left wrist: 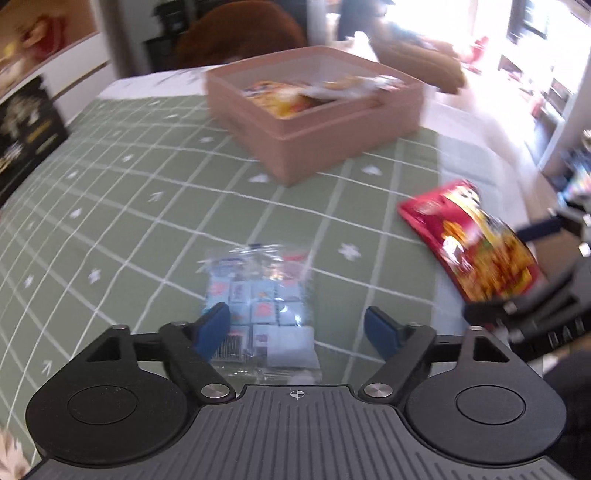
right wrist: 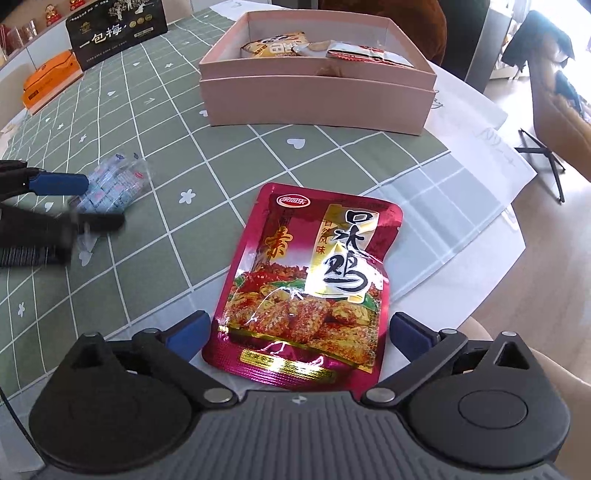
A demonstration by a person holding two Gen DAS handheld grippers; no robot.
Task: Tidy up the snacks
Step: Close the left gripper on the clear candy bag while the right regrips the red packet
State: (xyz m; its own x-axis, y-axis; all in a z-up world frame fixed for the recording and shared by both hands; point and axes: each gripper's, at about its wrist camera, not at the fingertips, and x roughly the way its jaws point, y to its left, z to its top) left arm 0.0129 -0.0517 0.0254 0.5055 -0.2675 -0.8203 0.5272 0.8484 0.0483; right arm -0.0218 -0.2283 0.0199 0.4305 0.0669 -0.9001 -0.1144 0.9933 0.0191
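Between each wide-open hand-held gripper's [left wrist: 297, 332] [right wrist: 297, 332] fingers, a loose snack — clear candy bag [left wrist: 262, 314] blurred, red pouch [right wrist: 306, 288] sharp.

Green checked tablecloth [right wrist: 155, 110] with small white hearts and flowers, spread over the table. Black box [right wrist: 116, 31] with Chinese lettering upright at the far left edge; orange box [right wrist: 50, 83] beside it, nearer. White paper [right wrist: 476, 122] lying at the cloth's right side. Brown chair [right wrist: 554, 96] standing off to the right.
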